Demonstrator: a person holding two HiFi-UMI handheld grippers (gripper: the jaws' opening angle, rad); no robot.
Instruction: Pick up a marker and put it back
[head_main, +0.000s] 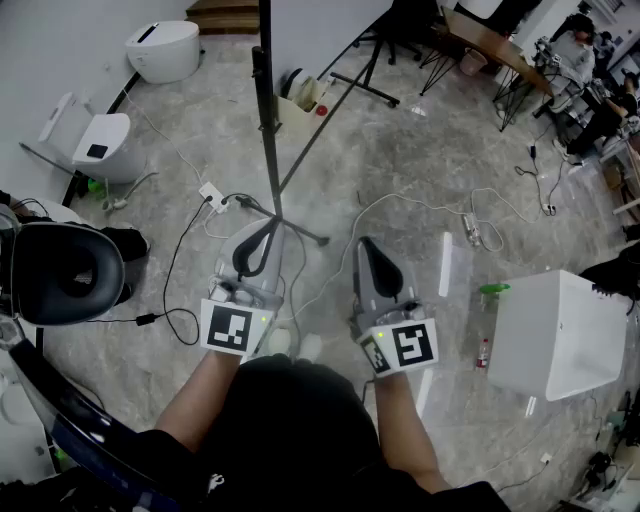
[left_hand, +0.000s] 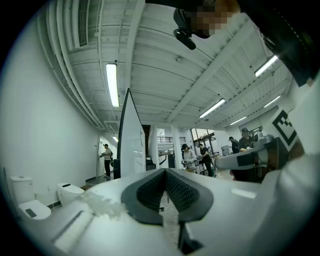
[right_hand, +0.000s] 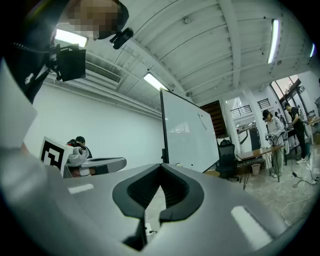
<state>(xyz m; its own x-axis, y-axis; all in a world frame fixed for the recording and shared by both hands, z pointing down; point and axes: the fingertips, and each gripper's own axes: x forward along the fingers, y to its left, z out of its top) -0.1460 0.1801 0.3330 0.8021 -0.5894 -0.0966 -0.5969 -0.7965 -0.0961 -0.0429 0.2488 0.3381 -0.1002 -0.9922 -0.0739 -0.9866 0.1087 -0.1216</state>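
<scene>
Grey fingers of the left gripper (head_main: 271, 226) and right gripper (head_main: 366, 244) are pressed together, empty, facing the whiteboard (right_hand: 187, 135).

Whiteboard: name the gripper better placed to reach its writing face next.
Right, probably. The right gripper looks onto the whiteboard face-on, while the left gripper sees only its edge. Both are shut and empty, so neither leads there. No marker can be made out.

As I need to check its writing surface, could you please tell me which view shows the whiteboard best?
The right gripper view: the whiteboard turns its broad face to the camera there. The left gripper view gives it nearly edge-on, and the head view catches only its top and its stand from above.
</scene>
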